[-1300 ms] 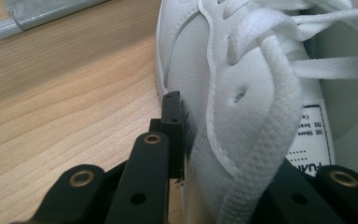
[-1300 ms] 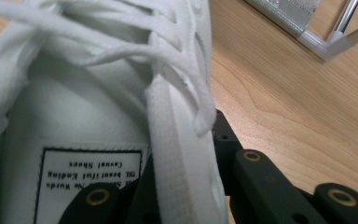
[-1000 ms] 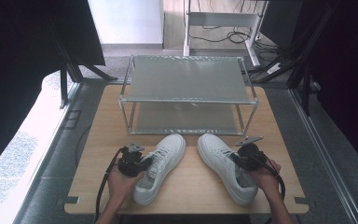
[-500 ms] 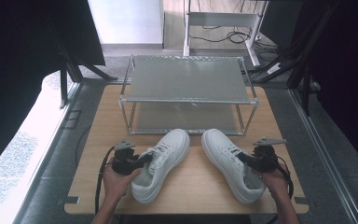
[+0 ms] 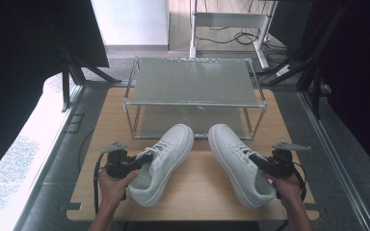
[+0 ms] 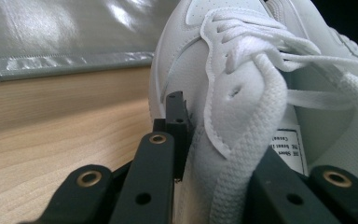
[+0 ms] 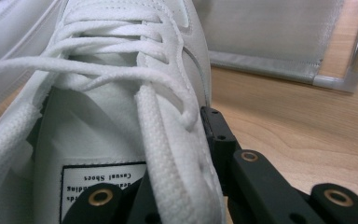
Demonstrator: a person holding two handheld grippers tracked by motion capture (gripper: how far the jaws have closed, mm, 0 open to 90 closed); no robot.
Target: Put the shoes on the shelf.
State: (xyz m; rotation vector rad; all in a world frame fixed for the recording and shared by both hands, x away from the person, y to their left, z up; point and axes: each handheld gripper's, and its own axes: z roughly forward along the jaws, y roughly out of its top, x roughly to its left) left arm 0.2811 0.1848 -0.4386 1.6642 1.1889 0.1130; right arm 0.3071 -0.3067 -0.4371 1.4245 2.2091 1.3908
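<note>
Wooden counter carries a wire rack at twelve o'clock from my hands. My left tongs are clamped on the collar of the left shoe, one jaw outside the wall and one inside, toe pointing to one o'clock. My right tongs are clamped on the collar of the right shoe, toe at eleven o'clock. Both toes lie just before the rack's lower shelf.

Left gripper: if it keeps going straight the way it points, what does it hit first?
The left gripper is shut on the left shoe and points toward the rack. Pushed on, the shoe's toe would likely meet the rack's lower shelf first; depth is hard to judge.
</note>
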